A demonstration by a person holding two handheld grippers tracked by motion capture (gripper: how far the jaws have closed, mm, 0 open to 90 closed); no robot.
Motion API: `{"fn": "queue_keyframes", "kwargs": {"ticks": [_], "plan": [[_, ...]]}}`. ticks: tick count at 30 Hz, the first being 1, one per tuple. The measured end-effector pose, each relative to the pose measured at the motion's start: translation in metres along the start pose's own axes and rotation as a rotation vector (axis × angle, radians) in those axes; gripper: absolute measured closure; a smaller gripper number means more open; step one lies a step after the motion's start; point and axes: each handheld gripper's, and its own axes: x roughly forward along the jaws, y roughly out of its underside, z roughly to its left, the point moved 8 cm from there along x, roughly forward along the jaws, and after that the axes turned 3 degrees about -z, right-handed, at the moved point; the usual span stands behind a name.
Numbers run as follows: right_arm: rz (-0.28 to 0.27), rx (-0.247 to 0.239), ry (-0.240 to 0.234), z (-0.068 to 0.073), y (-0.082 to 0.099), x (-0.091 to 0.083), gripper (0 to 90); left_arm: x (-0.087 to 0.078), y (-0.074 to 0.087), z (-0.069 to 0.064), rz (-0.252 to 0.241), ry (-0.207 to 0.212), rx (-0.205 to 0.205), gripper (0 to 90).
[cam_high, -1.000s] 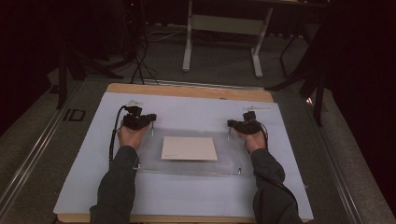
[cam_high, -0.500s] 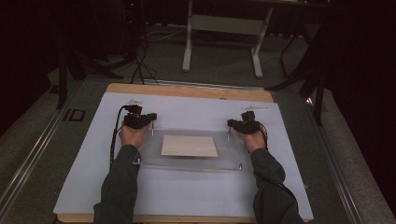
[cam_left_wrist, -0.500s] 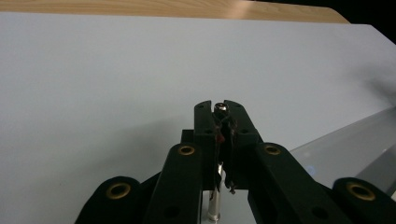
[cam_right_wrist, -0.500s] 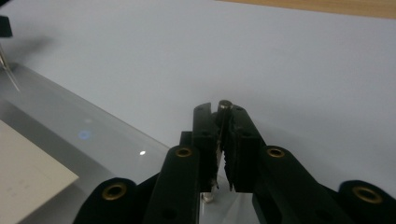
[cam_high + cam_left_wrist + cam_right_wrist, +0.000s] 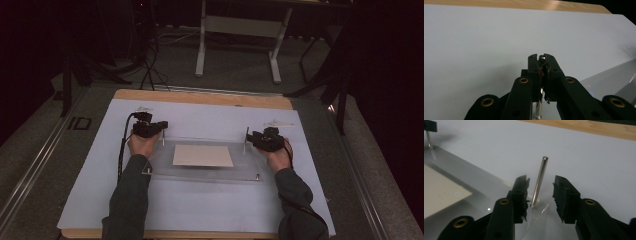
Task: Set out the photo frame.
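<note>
A clear acrylic plate (image 5: 245, 170) lies on the white sheet with a beige card (image 5: 203, 155) on its middle. Thin metal pins stand upright at its corners. My left gripper (image 5: 161, 126) is at the far left corner; in the left gripper view its jaws (image 5: 540, 57) are shut on the top of that pin (image 5: 538, 110). My right gripper (image 5: 251, 137) is at the far right corner. Its jaws (image 5: 541, 181) have just been opening. The right pin (image 5: 541, 170) stands free between them, touching neither pad.
The white sheet (image 5: 200, 210) covers a wooden table whose bare edge (image 5: 200, 97) shows at the far side. Two short pins (image 5: 257, 176) stand at the plate's near corners. Small clear bits (image 5: 275, 122) lie on the sheet beyond the right gripper. Cables and frame legs are on the floor behind.
My right gripper's jaws have come apart off the far right pin, and that hand has drawn back a little. The left gripper and the plate have stayed put.
</note>
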Motion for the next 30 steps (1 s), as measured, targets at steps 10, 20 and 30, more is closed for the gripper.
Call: {"fn": "queue_keyframes", "kwargs": {"ticks": [10,20,30], "plan": [[-0.015,-0.071,-0.011,0.005,0.013,-0.018,55.9,0.000,-0.001,0.000,0.011,-0.003,-0.003,85.3],[-0.037,-0.118,0.030,0.005,0.026,-0.037,51.2,0.001,-0.001,0.000,0.014,-0.005,-0.010,85.3],[0.004,-0.153,0.042,0.001,0.047,-0.049,50.7,0.002,-0.002,0.001,0.028,-0.003,-0.015,85.2]]}}
